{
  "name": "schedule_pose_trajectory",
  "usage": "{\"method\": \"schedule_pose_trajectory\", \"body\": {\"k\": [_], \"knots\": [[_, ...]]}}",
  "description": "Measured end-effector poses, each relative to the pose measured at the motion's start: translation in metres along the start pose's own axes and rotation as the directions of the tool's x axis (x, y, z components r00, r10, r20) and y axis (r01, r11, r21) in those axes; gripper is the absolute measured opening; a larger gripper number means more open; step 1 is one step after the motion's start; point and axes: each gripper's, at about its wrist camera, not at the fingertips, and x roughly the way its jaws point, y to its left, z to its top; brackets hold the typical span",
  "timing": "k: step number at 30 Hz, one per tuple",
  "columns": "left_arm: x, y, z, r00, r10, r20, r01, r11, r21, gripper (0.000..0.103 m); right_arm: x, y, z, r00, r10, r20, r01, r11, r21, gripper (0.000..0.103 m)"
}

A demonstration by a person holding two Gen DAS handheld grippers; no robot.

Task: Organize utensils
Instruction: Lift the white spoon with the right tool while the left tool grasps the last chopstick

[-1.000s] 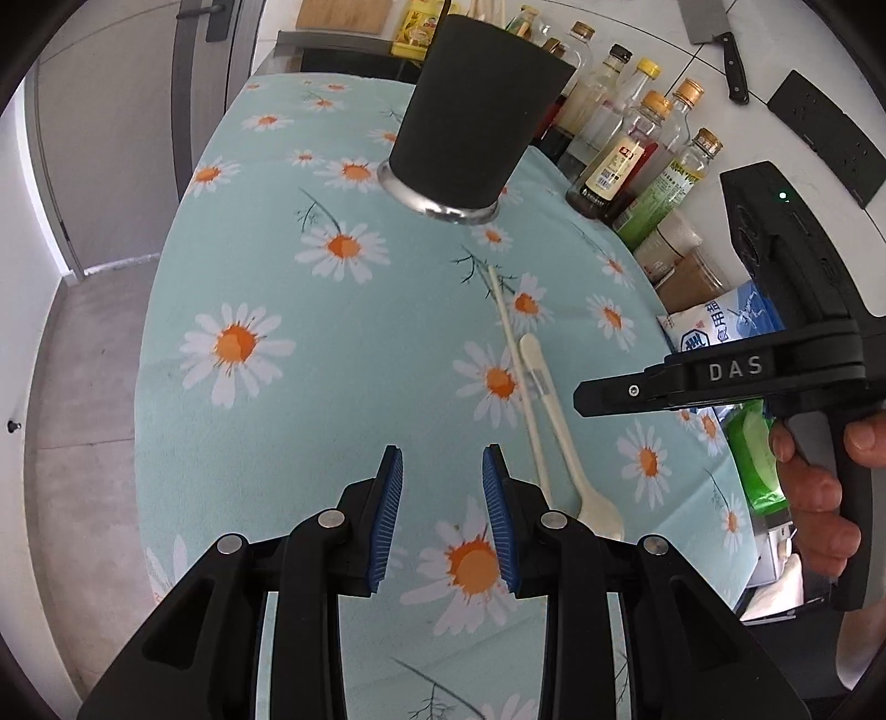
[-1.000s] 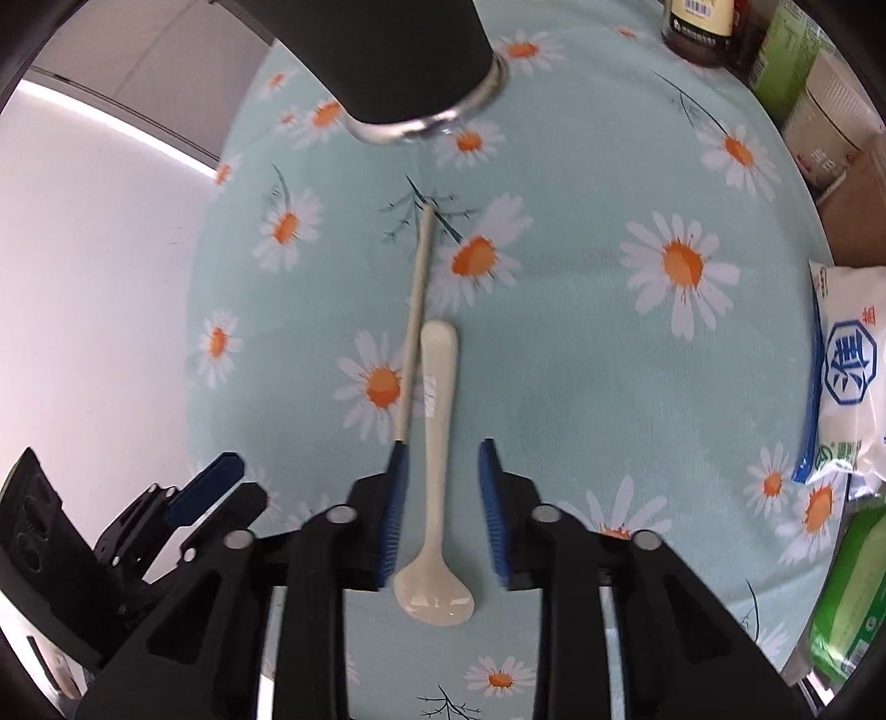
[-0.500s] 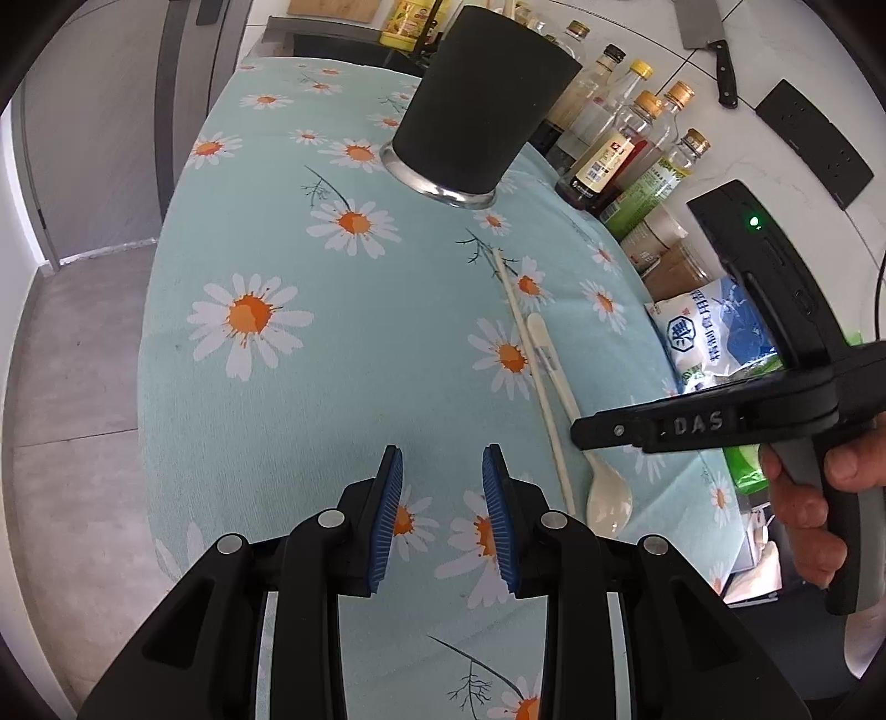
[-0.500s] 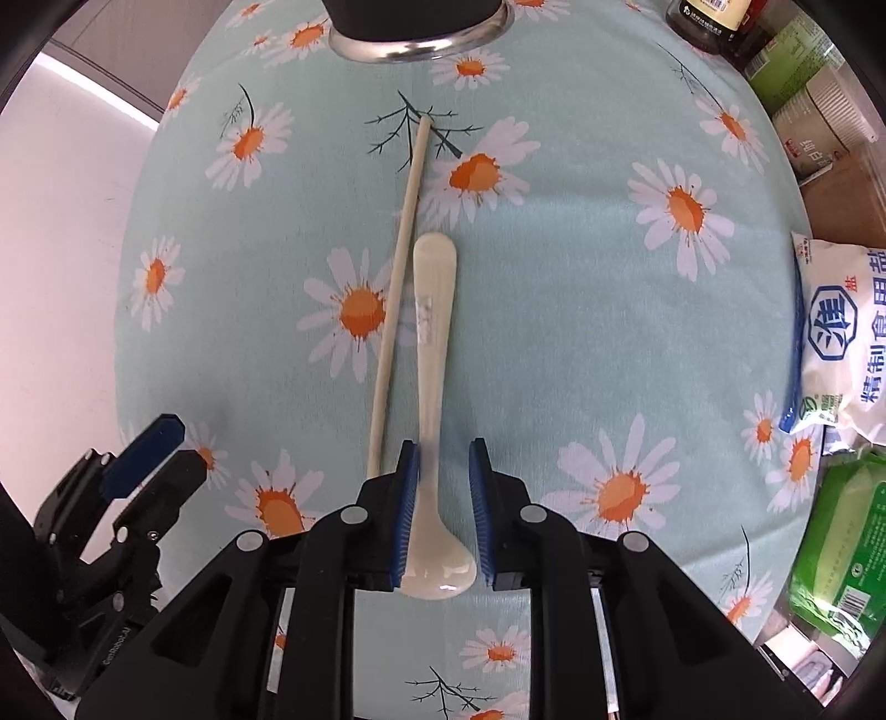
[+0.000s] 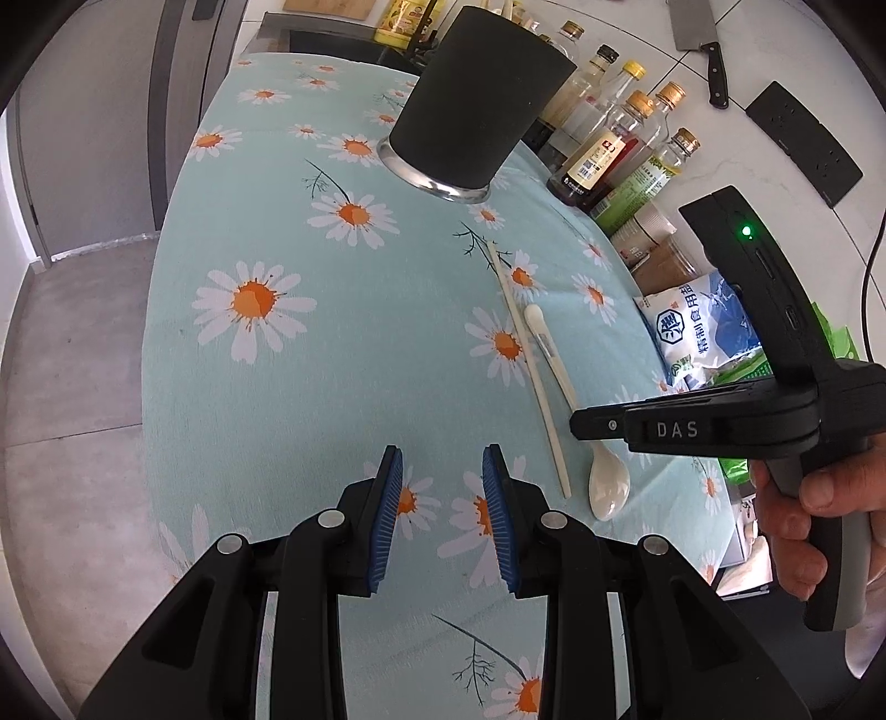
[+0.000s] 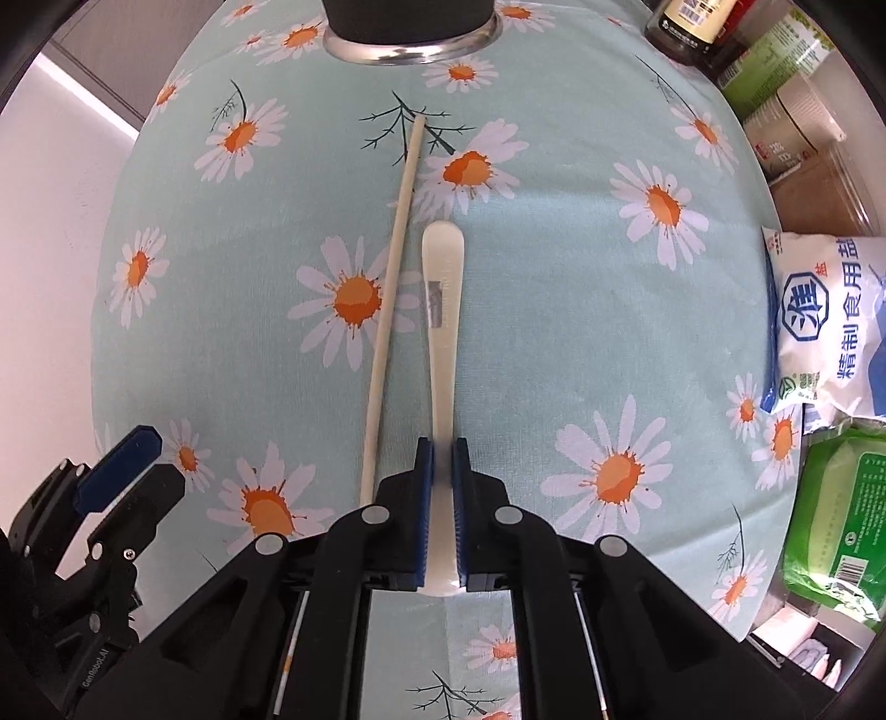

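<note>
Blue-padded right claw (image 6: 442, 446) pinches the cream spoon (image 6: 442, 310).

On the tablecloth (image 6: 554, 310) the spoon (image 6: 441, 310) lies just right of the chopstick (image 6: 390, 310) at frame centre — both run toward the holder (image 6: 410, 33) at the top edge. Bottles (image 5: 614, 144) stand along the holder's right in the left wrist view, with the salt bag (image 6: 825, 321) below them — at the right edge.
</note>
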Motion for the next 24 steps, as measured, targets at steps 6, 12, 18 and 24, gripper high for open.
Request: {"method": "schedule_pose_trajectory", "body": {"k": [6,12,18,24], "knots": [[0.001,-0.005,0.001,1.000,0.023,-0.007,-0.023,1.000,0.002,0.029,-0.005,-0.014,-0.001,0.998,0.065,0.000,-0.065,0.998,0.024,0.008],[0.008,-0.020,0.006,0.998,0.058,-0.021,-0.057,0.998,0.032,0.029,-0.019,-0.038,-0.006,0.994,0.106,0.023,-0.106,0.994,0.026,0.008],[0.020,-0.042,0.014,0.994,0.094,-0.047,-0.091,0.993,0.068,0.029,-0.038,-0.070,-0.004,0.985,0.165,0.057,-0.166,0.986,0.029,0.008],[0.041,-0.065,0.027,0.987,0.134,-0.085,-0.126,0.987,0.098,0.029,-0.065,-0.100,-0.005,0.968,0.223,0.116,-0.227,0.974,0.026,0.008]]}}
